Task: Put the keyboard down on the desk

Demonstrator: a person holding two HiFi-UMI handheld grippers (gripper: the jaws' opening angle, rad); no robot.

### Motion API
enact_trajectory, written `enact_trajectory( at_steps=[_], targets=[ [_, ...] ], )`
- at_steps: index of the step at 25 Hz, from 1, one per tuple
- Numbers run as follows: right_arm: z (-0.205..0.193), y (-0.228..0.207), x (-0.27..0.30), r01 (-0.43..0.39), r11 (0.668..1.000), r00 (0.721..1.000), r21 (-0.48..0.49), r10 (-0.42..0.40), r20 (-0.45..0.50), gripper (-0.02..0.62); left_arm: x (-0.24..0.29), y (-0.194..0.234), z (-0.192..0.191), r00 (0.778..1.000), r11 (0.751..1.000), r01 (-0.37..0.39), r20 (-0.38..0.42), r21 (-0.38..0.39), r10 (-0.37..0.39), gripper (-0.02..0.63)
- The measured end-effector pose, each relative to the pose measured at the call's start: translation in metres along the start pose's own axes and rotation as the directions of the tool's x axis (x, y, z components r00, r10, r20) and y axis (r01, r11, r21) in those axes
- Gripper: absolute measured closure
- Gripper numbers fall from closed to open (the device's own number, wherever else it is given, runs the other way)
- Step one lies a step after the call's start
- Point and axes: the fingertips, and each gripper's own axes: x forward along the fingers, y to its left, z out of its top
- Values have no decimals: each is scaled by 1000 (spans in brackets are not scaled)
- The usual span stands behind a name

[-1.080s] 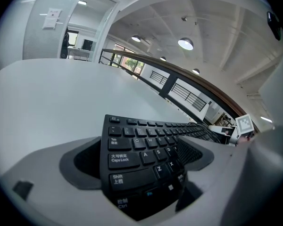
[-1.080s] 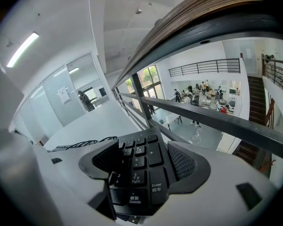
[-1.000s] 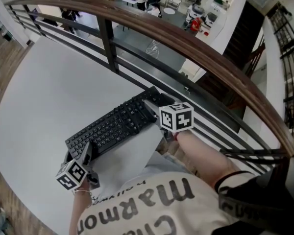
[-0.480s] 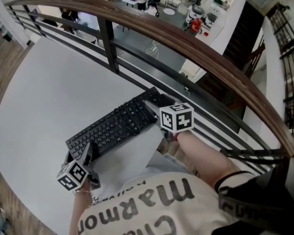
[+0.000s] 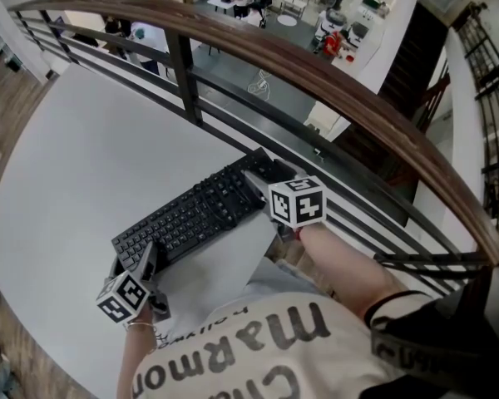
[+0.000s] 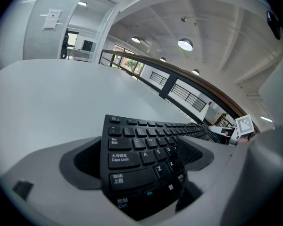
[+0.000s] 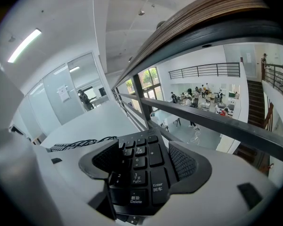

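– Keyboard (image 5: 195,214), black: where is it?
– Clamped at both ends: left gripper (image 5: 144,264) grips the Caps Lock end, right gripper (image 5: 262,188) the number-pad end. It is low over the white desk (image 5: 83,156); contact unclear. A wood-topped railing (image 5: 316,65) runs beyond.

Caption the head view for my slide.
The left gripper and right gripper clamp the keyboard by its ends at the desk.

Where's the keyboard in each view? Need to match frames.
Head view: keyboard centre-left, lying diagonally.
Left gripper view: lower centre, Caps Lock end nearest, between the jaws.
Right gripper view: lower centre, number-pad end nearest, between the jaws.
Shared landmark: brown handrail beyond it.
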Motion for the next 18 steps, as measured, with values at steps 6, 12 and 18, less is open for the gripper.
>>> enact_trajectory(
  at_steps=[6,12,18],
  targets=[
    [-1,-1,1,-11,1000,1000,19,11,-23,267,1,-1,0,1000,1000,4,3,-1,-4,114],
    [-2,-1,3,-13,999,998,43,16,-63,267,1,0,2,1000,1000,2,5,0,-2,114],
    [-1,-1,0,-10,1000,997,22,12,-70,267,-1,-2,2,1000,1000,3,3,-1,-3,114]
  ],
)
